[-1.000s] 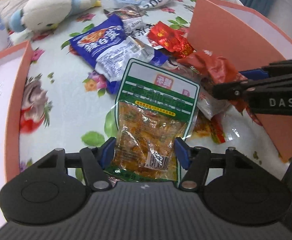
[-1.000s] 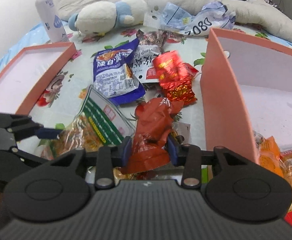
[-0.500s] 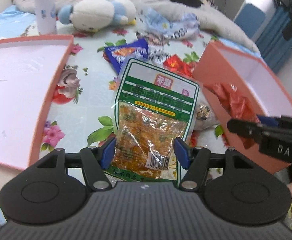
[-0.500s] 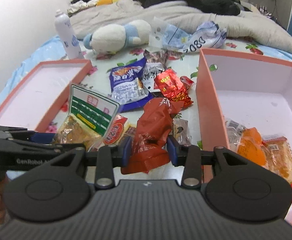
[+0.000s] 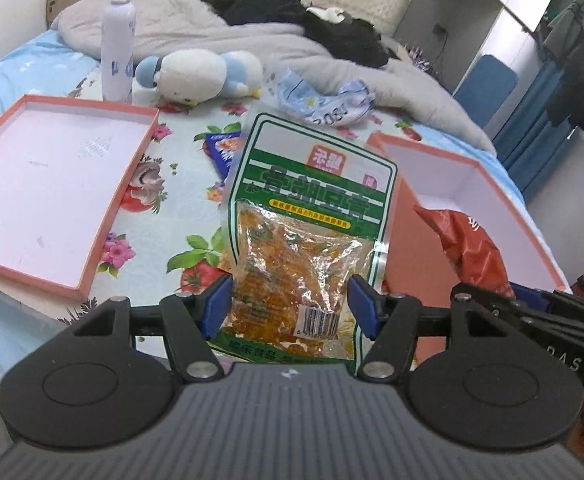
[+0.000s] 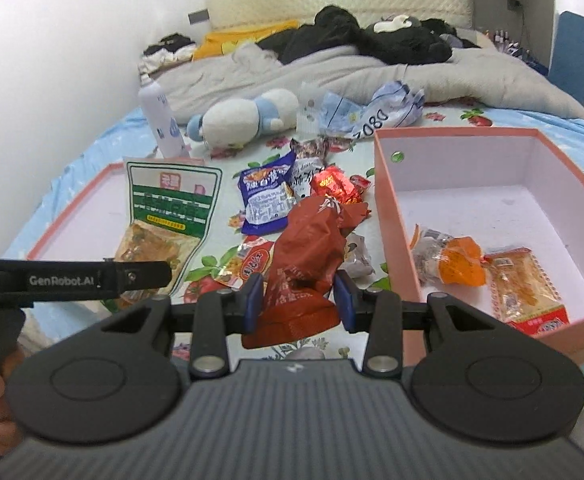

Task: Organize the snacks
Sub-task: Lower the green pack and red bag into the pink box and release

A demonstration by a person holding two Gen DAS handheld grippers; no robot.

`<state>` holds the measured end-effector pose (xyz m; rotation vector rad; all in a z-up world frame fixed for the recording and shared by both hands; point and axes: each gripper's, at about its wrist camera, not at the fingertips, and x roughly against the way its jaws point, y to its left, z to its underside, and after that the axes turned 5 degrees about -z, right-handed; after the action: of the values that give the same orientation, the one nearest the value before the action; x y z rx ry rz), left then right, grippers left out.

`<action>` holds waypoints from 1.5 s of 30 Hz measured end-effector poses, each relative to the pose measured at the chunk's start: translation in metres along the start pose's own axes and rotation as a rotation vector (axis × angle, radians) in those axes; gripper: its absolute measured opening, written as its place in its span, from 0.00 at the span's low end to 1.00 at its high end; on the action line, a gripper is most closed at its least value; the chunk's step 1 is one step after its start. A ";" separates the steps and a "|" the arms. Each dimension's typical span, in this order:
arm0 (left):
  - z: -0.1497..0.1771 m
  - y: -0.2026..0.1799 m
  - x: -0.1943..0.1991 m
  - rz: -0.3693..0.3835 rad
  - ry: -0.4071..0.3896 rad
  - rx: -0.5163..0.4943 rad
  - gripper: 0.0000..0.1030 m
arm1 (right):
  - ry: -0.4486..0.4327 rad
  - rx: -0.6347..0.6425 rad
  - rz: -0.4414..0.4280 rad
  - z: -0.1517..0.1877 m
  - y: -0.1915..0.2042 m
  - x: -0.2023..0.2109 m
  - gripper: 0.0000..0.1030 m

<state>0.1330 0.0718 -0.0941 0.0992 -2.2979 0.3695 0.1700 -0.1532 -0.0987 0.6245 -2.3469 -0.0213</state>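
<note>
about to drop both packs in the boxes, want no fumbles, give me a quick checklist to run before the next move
1. Left gripper shut on the green snack pack: ok, pack lifted and upright.
2. Right gripper shut on the red snack pack: ok.
3. Room in the deep box: ok, a few snacks sit at its near end, the rest of the floor is bare.
4. Shallow lid free: ok, nothing inside.
5. Grippers apart: ok, no contact seen in either view.
6. Grip depth on the red snack pack: cannot tell, its lower edge hides behind the gripper body.
</note>
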 end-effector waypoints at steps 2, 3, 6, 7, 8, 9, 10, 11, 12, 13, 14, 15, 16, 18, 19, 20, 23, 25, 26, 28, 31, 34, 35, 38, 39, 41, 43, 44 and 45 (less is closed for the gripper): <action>0.002 -0.007 0.009 0.012 -0.013 0.001 0.66 | -0.016 0.001 0.005 0.002 -0.001 0.010 0.40; 0.004 -0.011 0.013 0.016 -0.020 0.000 0.66 | -0.022 -0.001 0.008 0.004 -0.001 0.015 0.40; 0.008 -0.023 0.025 0.037 -0.031 -0.003 0.66 | -0.045 -0.006 0.016 0.006 -0.005 0.030 0.40; 0.009 -0.025 0.028 0.047 -0.032 -0.003 0.66 | -0.054 -0.010 0.021 0.008 -0.007 0.036 0.40; 0.010 -0.029 0.031 0.055 -0.032 -0.005 0.66 | -0.060 -0.013 0.025 0.009 -0.009 0.040 0.40; 0.012 -0.034 0.034 0.062 -0.034 -0.009 0.66 | -0.066 -0.019 0.030 0.011 -0.011 0.046 0.40; 0.014 -0.038 0.036 0.070 -0.037 -0.016 0.66 | -0.072 -0.023 0.036 0.013 -0.013 0.051 0.40; 0.017 -0.042 0.040 0.081 -0.042 -0.026 0.66 | -0.077 -0.028 0.044 0.016 -0.015 0.057 0.40; 0.019 -0.047 0.042 0.091 -0.045 -0.033 0.66 | -0.082 -0.033 0.053 0.018 -0.017 0.062 0.40; 0.020 -0.051 0.044 0.099 -0.044 -0.036 0.66 | -0.086 -0.039 0.060 0.021 -0.019 0.067 0.40; 0.022 -0.055 0.045 0.109 -0.044 -0.037 0.66 | -0.090 -0.045 0.067 0.023 -0.021 0.071 0.40; 0.024 -0.059 0.047 0.120 -0.044 -0.039 0.66 | -0.093 -0.050 0.073 0.026 -0.022 0.075 0.40; 0.025 -0.063 0.048 0.128 -0.043 -0.041 0.66 | -0.096 -0.057 0.079 0.028 -0.024 0.079 0.40; 0.028 -0.072 0.049 0.148 -0.040 -0.046 0.66 | -0.101 -0.071 0.095 0.033 -0.031 0.088 0.40; 0.028 -0.076 0.048 0.156 -0.037 -0.049 0.66 | -0.099 -0.079 0.101 0.034 -0.034 0.090 0.40; 0.029 -0.080 0.047 0.167 -0.032 -0.052 0.66 | -0.100 -0.089 0.104 0.035 -0.036 0.093 0.40; 0.030 -0.094 0.044 0.185 -0.017 -0.072 0.66 | -0.104 -0.107 0.124 0.038 -0.046 0.100 0.40; 0.029 -0.103 0.040 0.193 -0.008 -0.083 0.66 | -0.106 -0.123 0.130 0.038 -0.052 0.101 0.40; 0.029 -0.107 0.037 0.196 -0.002 -0.086 0.66 | -0.106 -0.130 0.133 0.038 -0.055 0.101 0.40; 0.026 -0.114 0.031 0.205 0.011 -0.090 0.66 | -0.106 -0.141 0.137 0.038 -0.062 0.099 0.40; 0.020 -0.124 0.020 0.215 0.023 -0.098 0.66 | -0.098 -0.156 0.134 0.035 -0.072 0.093 0.40; 0.012 -0.134 0.006 0.245 0.026 -0.092 0.66 | -0.089 -0.167 0.128 0.031 -0.083 0.086 0.40; 0.008 -0.139 0.002 0.253 0.031 -0.089 0.66 | -0.085 -0.172 0.128 0.028 -0.087 0.083 0.40; -0.003 -0.152 -0.018 0.263 0.049 -0.094 0.66 | -0.081 -0.184 0.127 0.019 -0.103 0.072 0.40; -0.008 -0.157 -0.025 0.262 0.055 -0.097 0.66 | -0.079 -0.187 0.129 0.016 -0.109 0.068 0.40; -0.017 -0.167 -0.040 0.267 0.068 -0.103 0.66 | -0.075 -0.195 0.132 0.010 -0.120 0.061 0.40; -0.026 -0.177 -0.057 0.274 0.086 -0.111 0.66 | -0.061 -0.197 0.141 0.002 -0.132 0.050 0.40; -0.031 -0.182 -0.066 0.278 0.094 -0.118 0.66 | -0.054 -0.198 0.145 -0.002 -0.139 0.043 0.40; -0.035 -0.187 -0.075 0.279 0.100 -0.126 0.66 | -0.051 -0.201 0.148 -0.004 -0.145 0.038 0.40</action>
<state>0.2437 -0.0998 -0.0826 -0.2995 -2.2322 0.3603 0.2107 -0.2975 -0.0983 0.3550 -2.3961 -0.2057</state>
